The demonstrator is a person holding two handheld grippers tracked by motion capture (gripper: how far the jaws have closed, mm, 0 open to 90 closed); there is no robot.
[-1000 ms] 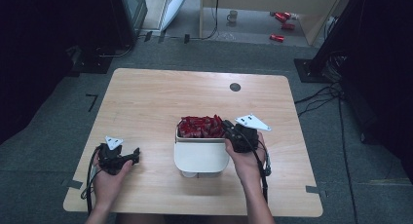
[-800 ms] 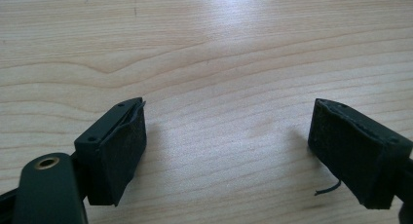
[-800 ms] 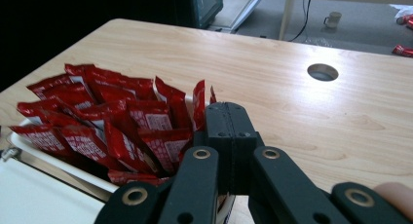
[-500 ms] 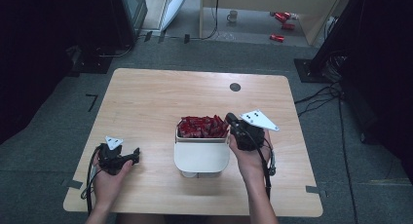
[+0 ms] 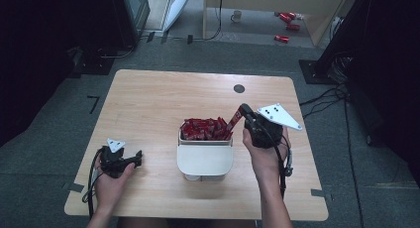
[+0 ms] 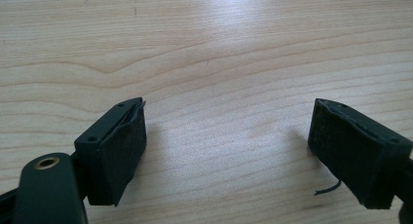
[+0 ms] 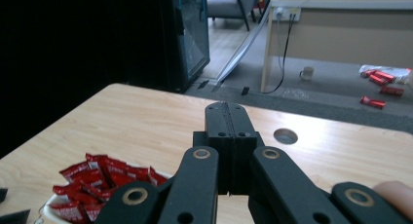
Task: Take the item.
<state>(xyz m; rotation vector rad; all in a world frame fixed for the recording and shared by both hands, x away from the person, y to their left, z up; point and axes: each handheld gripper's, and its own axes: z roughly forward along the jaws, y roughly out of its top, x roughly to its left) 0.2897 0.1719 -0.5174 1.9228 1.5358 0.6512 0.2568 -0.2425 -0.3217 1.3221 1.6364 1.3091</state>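
Your right tongs (image 5: pixel 246 112) are clamped tight on one red packet (image 5: pixel 236 120), pinching it by its top end, so the rest of it hangs free below the jaws. That end grip seems chosen to draw a single packet out of the crowd without dragging its neighbours along. The packet sits just above the right edge of the white tub (image 5: pixel 205 158), which stands near the middle of the bench (image 5: pixel 148 104), slightly toward you, packed with more red packets (image 5: pixel 204 129). The packet's long axis runs on a slant in the high view: its upper end points up and to the right into the jaws, its lower end points down and to the left toward the pile, and whether that lower tip is clear of the others is hard to tell. In the right gripper view the jaws meet flat together and the packet itself is hidden behind them. Your left tongs (image 6: pixel 229 151) rest low over bare wood at the near left of the bench, jaws spread wide and holding nothing, well apart from the tub; that looks like a parked hand, kept out of the way while the right one works.
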